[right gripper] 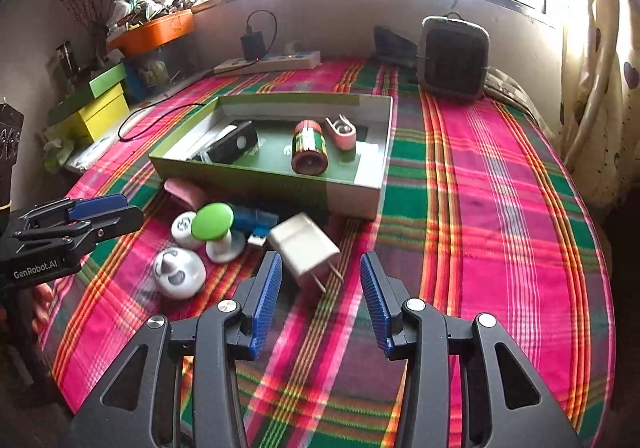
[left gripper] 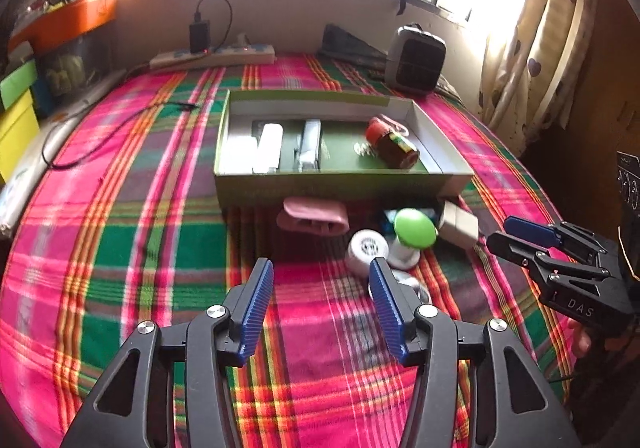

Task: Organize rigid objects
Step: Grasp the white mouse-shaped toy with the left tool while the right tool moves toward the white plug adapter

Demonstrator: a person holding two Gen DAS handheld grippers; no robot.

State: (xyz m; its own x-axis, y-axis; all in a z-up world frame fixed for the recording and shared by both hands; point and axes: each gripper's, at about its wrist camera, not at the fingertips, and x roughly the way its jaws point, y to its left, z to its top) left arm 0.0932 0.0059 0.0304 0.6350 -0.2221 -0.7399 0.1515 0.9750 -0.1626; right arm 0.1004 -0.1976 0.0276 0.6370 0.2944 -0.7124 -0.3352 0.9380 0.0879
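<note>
While loose items await sorting in front of the green box (right gripper: 352,184), the left claw (left gripper: 320,288) and right claw (right gripper: 320,280) hover nearby, both released and empty, the white charger (right gripper: 304,244) nearest the right one.

Woven plaid cloth (right gripper: 480,188) covers the bed, matt and slightly ribbed. Ahead of the right hand-held gripper (right gripper: 320,288), whose pads are ribbed blue plastic on matt black plastic arms, lie a smooth white plastic charger (right gripper: 304,244) with bare metal prongs and a cardboard tray (right gripper: 360,188) with a glossy green floor.
</note>
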